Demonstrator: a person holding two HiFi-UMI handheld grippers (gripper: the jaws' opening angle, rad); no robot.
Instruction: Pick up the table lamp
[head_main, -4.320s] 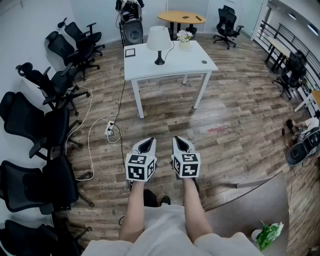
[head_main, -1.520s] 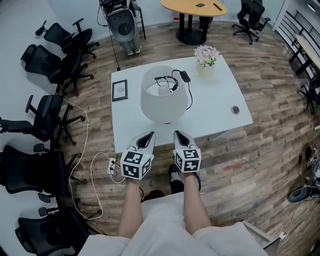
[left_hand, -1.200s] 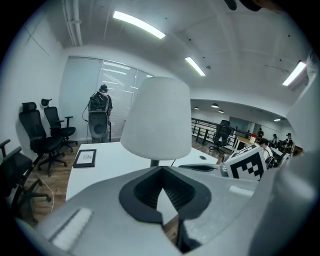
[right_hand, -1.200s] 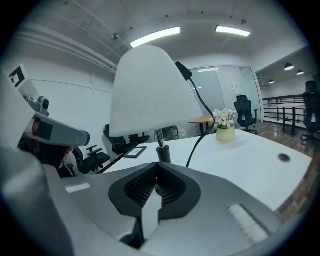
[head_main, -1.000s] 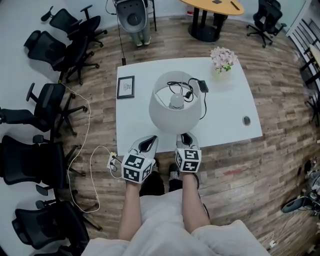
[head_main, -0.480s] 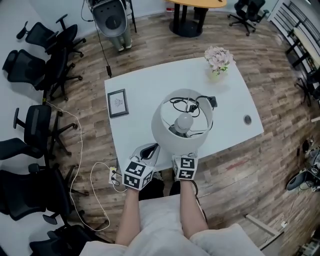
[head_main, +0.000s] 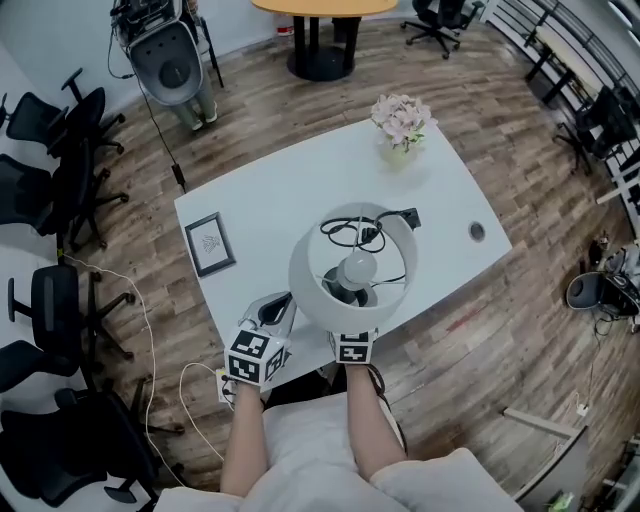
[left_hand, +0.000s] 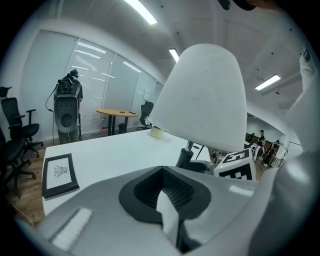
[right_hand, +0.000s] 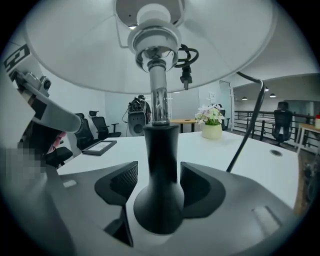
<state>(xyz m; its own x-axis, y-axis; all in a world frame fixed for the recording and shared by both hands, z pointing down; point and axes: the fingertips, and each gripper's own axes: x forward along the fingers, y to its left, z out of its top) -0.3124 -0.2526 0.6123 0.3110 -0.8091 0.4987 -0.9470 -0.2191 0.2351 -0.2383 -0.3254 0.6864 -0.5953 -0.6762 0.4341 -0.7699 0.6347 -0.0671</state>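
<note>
The table lamp (head_main: 352, 268) has a white shade, a chrome stem and a black base, and stands near the front edge of the white table (head_main: 280, 190). My right gripper (right_hand: 159, 184) reaches in under the shade, so only its marker cube (head_main: 352, 347) shows from above. Its jaws have just been opening and stand open. The black neck of the lamp base (right_hand: 160, 165) is between them with a small gap on each side. My left gripper (head_main: 279, 306) is shut and empty at the table edge, left of the lamp (left_hand: 200, 105).
On the table are a framed picture (head_main: 208, 244) at the left, a flower vase (head_main: 400, 122) at the back, a small round fitting (head_main: 477, 231) at the right and the lamp's black cord (head_main: 385, 218). Office chairs (head_main: 60, 300) and a floor cable (head_main: 150, 330) lie left.
I have come up to the table. Both grippers moved forward and down to its near edge, and the right one has slipped under the lamp shade.
</note>
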